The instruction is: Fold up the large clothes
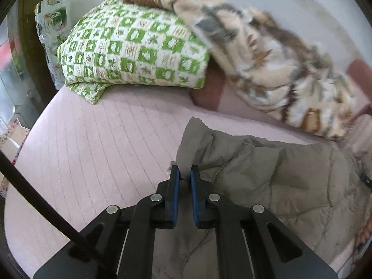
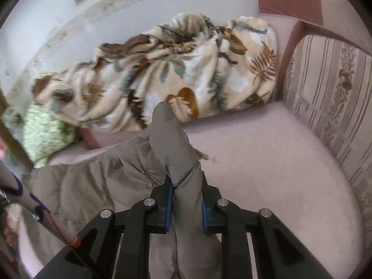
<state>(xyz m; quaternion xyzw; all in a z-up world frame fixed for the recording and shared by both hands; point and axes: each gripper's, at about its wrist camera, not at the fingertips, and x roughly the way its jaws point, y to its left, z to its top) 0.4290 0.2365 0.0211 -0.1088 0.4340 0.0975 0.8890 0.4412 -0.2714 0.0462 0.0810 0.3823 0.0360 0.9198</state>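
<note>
A grey-brown quilted jacket [image 1: 279, 174] lies on the pink sofa seat [image 1: 104, 144]. My left gripper [image 1: 184, 174] is shut on a raised corner of the jacket at its left edge. My right gripper [image 2: 186, 181] is shut on a thick fold of the same jacket [image 2: 169, 139], which stands up between the blue pads and points away from me. The rest of the jacket spreads to the left in the right wrist view.
A green-and-white checked pillow [image 1: 130, 48] leans at the back left of the sofa. A crumpled leaf-print blanket [image 2: 174, 74] lies along the back. A striped armrest [image 2: 330, 88] bounds the sofa seat [image 2: 267, 162] on the right.
</note>
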